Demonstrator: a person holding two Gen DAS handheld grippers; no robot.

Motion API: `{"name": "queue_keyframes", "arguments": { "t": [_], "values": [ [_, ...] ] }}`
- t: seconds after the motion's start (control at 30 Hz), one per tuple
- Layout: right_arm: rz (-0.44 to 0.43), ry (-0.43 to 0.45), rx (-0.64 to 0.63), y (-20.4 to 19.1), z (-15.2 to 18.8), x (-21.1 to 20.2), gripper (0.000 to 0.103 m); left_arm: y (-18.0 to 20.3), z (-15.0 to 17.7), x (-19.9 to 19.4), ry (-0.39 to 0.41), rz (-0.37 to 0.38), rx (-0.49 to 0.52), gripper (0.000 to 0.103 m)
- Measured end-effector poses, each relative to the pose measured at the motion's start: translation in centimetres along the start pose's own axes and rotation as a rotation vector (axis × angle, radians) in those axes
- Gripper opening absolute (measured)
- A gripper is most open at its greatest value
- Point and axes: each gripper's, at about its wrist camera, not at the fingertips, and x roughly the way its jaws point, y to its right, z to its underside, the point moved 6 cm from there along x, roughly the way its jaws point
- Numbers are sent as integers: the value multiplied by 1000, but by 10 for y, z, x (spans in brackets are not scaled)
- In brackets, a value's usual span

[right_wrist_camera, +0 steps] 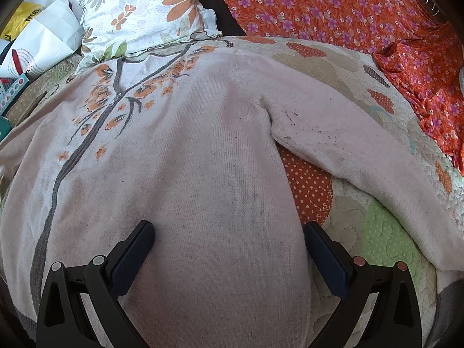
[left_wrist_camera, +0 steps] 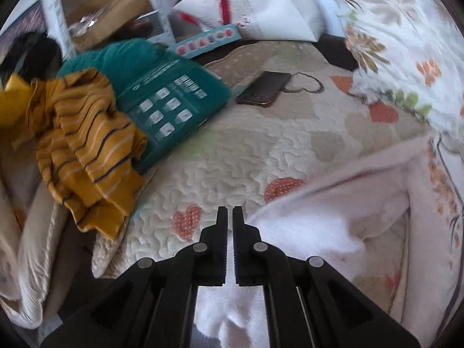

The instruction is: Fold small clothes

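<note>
Left gripper point(left_wrist_camera: 229, 211): fingers nearly together, narrow gap, white knit seen through and beneath it; grip unclear, cannot tell.
Right gripper point(right_wrist_camera: 229, 243): jaws wide, straddling pale pink sweater point(right_wrist_camera: 203, 150), spread flat on quilt point(right_wrist_camera: 377, 232).
Judgement: soft, light, limp knit; pinch hem or sleeve point(right_wrist_camera: 362, 150) edge.
Only left view shows mustard striped garment point(left_wrist_camera: 90, 150), teal box point(left_wrist_camera: 174, 101), phone point(left_wrist_camera: 264, 88).
Only right view shows tree print, orange floral cloth point(right_wrist_camera: 348, 8).

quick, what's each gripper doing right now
left gripper: nearly shut; white fabric lies below it, a grip cannot be told.
right gripper: open, straddling the pink sweater, holding nothing.
</note>
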Motion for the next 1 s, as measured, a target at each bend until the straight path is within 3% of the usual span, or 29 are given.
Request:
{"name": "queue_keyframes", "arguments": {
  "t": [0.03, 0.1, 0.27, 0.33, 0.4, 0.5, 0.6, 0.67, 0.7, 0.8, 0.83, 0.9, 1.0],
  "values": [
    [-1, 2, 1, 0, 0, 0, 103, 0, 5, -5, -4, 56, -30, 4],
    [0, 4, 2, 0, 0, 0, 103, 8, 14, -14, -25, 157, -47, 18],
    [-28, -53, -31, 2, -4, -2, 102, 56, 39, -55, -15, 322, -11, 43],
    [-65, -77, -30, 13, -15, -14, 90, 74, 53, -77, -14, 405, 17, 59],
    [-56, -33, 7, 38, -31, -33, 91, 87, 67, -93, -2, 452, 34, 79],
    [37, 3, 92, 100, -57, -45, 96, 106, 85, -96, -20, 488, 74, 81],
    [124, -77, 156, 168, -70, -17, 98, 130, 96, -92, -61, 535, 122, 81],
    [162, -105, 182, 204, -76, 4, 98, 143, 101, -96, -38, 548, 146, 81],
    [154, -113, 196, 211, -78, 11, 98, 148, 102, -97, -20, 540, 163, 81],
    [11, -192, 262, 212, -82, 46, 100, 160, 101, -95, 35, 505, 196, 81],
    [48, -182, 243, 207, -84, 48, 101, 163, 100, -93, 46, 495, 198, 81],
    [45, -166, 171, 187, -89, 50, 95, 167, 96, -90, 67, 466, 203, 81],
    [-5, -159, 76, 156, -94, 44, 39, 175, 90, -86, 98, 427, 220, 81]
  ]
}}
